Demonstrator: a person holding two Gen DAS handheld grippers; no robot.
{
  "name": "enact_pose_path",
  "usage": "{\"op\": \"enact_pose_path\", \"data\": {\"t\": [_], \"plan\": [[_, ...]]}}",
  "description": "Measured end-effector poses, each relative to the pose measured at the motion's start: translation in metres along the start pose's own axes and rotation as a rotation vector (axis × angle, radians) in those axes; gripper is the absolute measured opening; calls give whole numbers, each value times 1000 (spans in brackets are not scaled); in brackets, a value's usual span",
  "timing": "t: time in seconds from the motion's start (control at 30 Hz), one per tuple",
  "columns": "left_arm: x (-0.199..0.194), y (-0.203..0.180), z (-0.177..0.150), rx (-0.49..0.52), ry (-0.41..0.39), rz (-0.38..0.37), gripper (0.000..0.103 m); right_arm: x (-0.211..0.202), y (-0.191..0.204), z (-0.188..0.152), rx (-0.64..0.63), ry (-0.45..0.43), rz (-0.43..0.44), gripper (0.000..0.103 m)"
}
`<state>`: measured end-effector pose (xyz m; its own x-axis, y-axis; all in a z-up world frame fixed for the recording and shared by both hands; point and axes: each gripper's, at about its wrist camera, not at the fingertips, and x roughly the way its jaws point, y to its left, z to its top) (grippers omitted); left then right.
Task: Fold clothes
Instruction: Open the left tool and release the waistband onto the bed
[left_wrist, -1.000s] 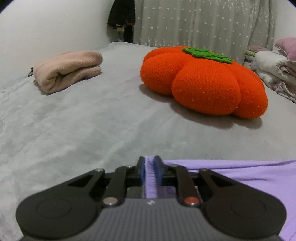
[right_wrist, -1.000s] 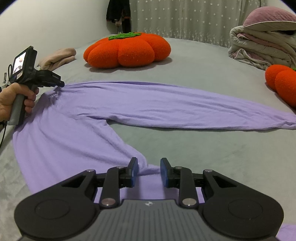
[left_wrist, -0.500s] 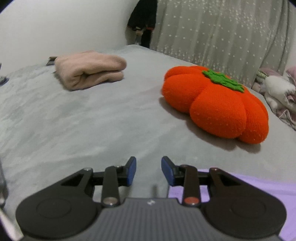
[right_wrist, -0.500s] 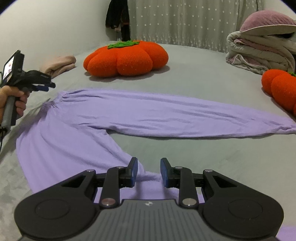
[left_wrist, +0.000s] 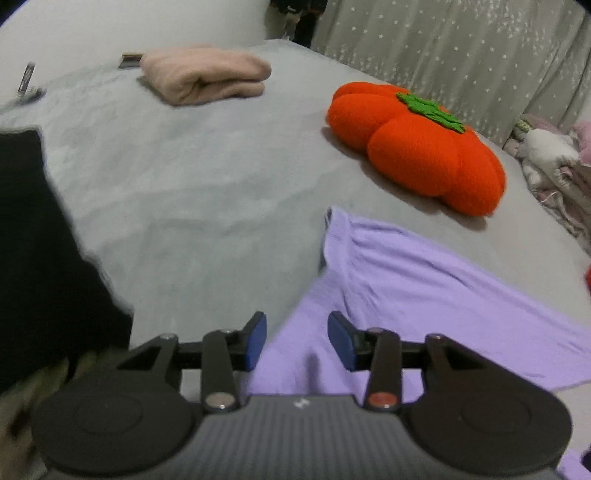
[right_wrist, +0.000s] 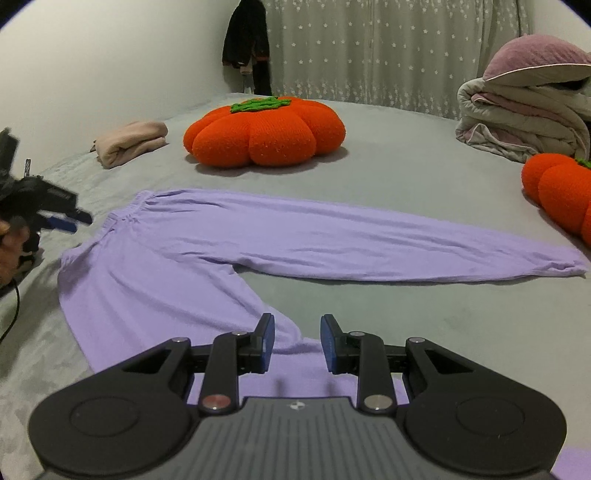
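Where a second ago my left gripper (left_wrist: 296, 334) pinched the waistband of the purple trousers (right_wrist: 229, 236), its jaws have just been opening and now stand apart with nothing pressed between them; the cloth lies below and beyond, flat on the grey bed (left_wrist: 192, 177). That gripper has also pulled back and swung leftward, so the waistband corner I was holding now sits free ahead of it and a dark edge has come into the left of its view. In the right wrist view I see it held in a hand (right_wrist: 11, 243) just off the waistband. My right gripper (right_wrist: 297, 338) has hardly changed: jaws a little apart, hovering over the near trouser leg, no cloth visibly gripped. The trousers lie spread as before, one leg running to the right, the other coming toward me. Farther off, an orange pumpkin cushion (right_wrist: 264, 131) rests beyond the waistband, with a folded beige garment (right_wrist: 129, 142) to its left. A second orange cushion (right_wrist: 561, 192) and a heap of bedding (right_wrist: 524, 110) sit at the right.
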<state>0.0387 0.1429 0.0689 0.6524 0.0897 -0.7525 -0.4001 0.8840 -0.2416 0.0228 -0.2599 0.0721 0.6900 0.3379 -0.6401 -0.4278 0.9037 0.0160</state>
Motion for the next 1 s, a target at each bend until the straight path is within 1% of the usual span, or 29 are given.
{"op": "enact_pose_path", "data": {"t": [0.1,0.13,0.17,0.2,0.23,0.33,0.4,0.5,0.6,0.67,0.73,1.0], "plan": [[-16,-1,-18,8,-13,27,47,-9,-5,-2,5,-5,-10,28],[-17,-2,-22,12,-15,37,48,-12,-7,-3,9,-4,-14,28],[-16,-2,-26,22,-10,42,48,-15,-8,-5,13,0,-19,30],[-14,-3,-29,31,-6,47,48,-17,-10,-7,12,5,-22,35],[-11,-2,-33,38,-3,56,48,-18,-10,-9,7,13,-24,36],[0,1,-40,33,8,64,43,-15,-2,-16,-30,47,-10,36],[1,3,-41,29,1,70,30,-11,7,-21,-62,73,10,36],[-3,6,-41,28,-17,70,17,-2,19,-28,-104,103,32,36],[-6,15,-38,-3,-23,74,14,7,23,-34,-118,140,43,36],[-8,23,-36,-36,-20,75,12,13,21,-37,-100,172,47,37],[-9,27,-35,-36,-19,77,12,17,17,-41,-76,206,48,39],[-8,41,-35,-44,-14,72,12,4,-7,-48,-22,282,88,41]]}}
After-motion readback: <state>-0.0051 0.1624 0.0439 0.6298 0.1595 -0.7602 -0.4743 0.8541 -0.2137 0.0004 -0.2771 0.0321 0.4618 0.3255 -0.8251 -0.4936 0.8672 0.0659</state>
